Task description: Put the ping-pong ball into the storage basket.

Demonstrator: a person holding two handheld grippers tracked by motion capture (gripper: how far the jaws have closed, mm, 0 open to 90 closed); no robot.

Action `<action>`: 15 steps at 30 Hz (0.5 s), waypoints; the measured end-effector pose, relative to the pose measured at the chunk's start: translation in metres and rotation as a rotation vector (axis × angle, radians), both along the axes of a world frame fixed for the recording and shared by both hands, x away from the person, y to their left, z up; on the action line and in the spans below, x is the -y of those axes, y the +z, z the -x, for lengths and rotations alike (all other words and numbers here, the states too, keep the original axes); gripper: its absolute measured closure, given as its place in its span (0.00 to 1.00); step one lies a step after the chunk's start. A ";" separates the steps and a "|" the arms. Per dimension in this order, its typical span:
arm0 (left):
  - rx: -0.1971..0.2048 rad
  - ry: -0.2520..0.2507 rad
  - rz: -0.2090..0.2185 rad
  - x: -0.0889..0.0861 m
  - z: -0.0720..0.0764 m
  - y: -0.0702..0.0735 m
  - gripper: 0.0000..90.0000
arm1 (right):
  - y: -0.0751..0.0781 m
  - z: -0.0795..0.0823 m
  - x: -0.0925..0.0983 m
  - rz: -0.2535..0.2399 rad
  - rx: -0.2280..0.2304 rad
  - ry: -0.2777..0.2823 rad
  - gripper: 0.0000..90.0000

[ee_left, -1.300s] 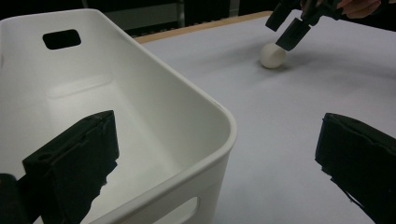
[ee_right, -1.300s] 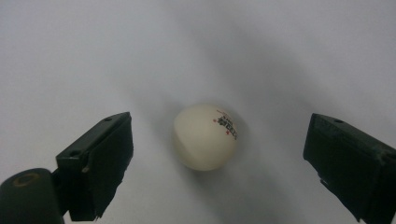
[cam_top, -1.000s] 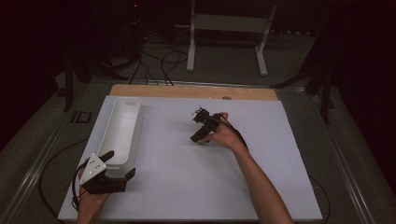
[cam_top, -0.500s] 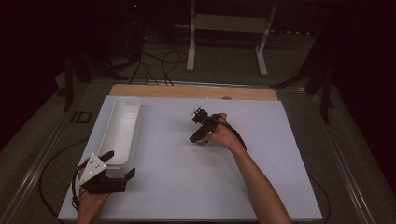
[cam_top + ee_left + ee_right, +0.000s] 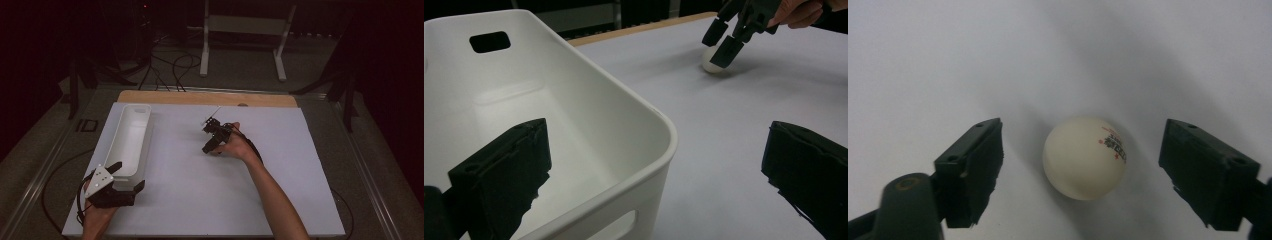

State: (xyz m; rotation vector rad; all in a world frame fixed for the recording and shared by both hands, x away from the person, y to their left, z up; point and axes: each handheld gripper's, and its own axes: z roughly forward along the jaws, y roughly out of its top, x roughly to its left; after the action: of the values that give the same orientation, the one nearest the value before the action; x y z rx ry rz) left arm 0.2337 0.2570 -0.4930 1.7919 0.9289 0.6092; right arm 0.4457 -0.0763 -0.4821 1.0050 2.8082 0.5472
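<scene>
A white ping-pong ball (image 5: 1084,157) with a small red print lies on the white table top (image 5: 200,190). My right gripper (image 5: 1083,135) points down over it with a jaw on each side. The jaws have just been closing, but gaps still show between the pads and the ball, so it is open. The left gripper view shows the same gripper (image 5: 724,45) and ball (image 5: 713,64) farther off. My left gripper (image 5: 127,176) stands open at the near end of a long white bin (image 5: 131,135). One jaw is inside the bin and the other outside its wall (image 5: 624,115).
The bin lies lengthwise along the table's left side, with a handle slot (image 5: 489,41) in its far end. A wooden strip (image 5: 200,97) runs along the table's far edge. Cables (image 5: 165,65) and a metal stand (image 5: 245,30) sit on the floor beyond.
</scene>
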 end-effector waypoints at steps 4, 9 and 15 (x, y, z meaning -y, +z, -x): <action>0.000 0.000 0.000 0.000 0.000 0.000 0.00 | -0.002 -0.001 -0.001 0.018 0.001 -0.006 0.27; 0.000 0.000 0.000 0.000 0.000 0.000 0.00 | -0.003 0.000 -0.002 0.039 -0.003 -0.010 0.34; 0.000 0.000 0.000 0.000 0.000 0.000 0.00 | -0.005 0.000 -0.003 0.048 -0.008 -0.005 0.42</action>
State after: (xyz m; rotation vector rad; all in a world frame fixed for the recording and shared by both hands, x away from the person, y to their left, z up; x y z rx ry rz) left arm 0.2336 0.2571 -0.4930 1.7921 0.9290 0.6095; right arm 0.4462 -0.0738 -0.4875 1.0069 2.8111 0.4732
